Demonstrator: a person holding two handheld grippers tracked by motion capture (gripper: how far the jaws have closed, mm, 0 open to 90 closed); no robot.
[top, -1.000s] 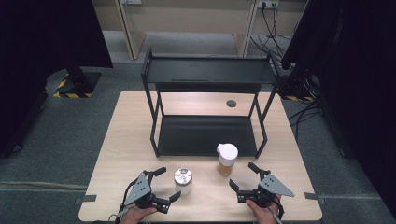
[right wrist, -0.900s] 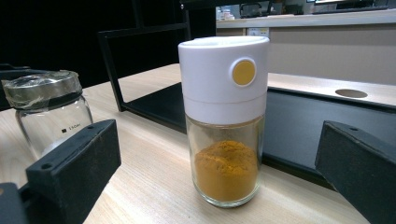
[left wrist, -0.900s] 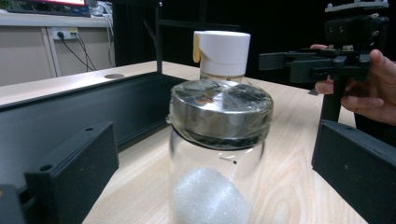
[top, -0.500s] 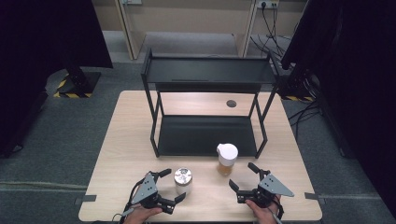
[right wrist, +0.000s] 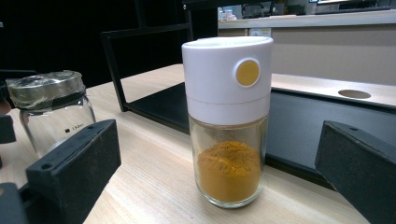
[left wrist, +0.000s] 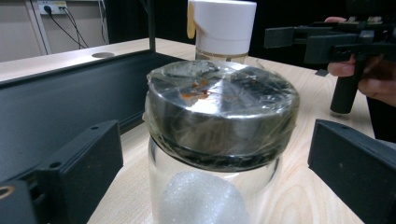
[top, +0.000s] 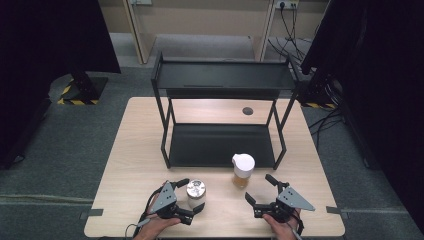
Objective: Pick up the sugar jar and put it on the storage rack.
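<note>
**Two jars at the table's front edge, both awaiting pickup**

Item 1, glass jar with metal lid [left wrist: 219, 116]: stands upright on the table near its front edge, left of centre; lid wrapped in clear film, a white grainy mass at the bottom. The left gripper [top: 189, 199] brackets it, jaws spread to either side with gaps showing in the left gripper view; the jaws have just been closing a little, the jar between them, pads not yet pressing. Judged not yet gripped.

Item 2, spice jar with white cap [right wrist: 228, 116]: upright, just in front of the rack's lower shelf, yellow-orange powder in its lower part, yellow button on the cap. The right gripper [top: 260, 189] rests near it, jaws spread wide, jar ahead of them and apart. Untouched.

Progress: judged at the very start; both jars on the table, neither lifted. Grasp, lift and placing all remain, likely onto the rack.

Item 3, black two-tier rack [top: 220, 80]: mid-table, both shelves bare.

Surface: light wooden table [top: 135, 150], a round cable port [top: 247, 111] behind the rack.

Room: grey carpet, dark curtains at both sides, wall sockets and cables at the far wall.
</note>
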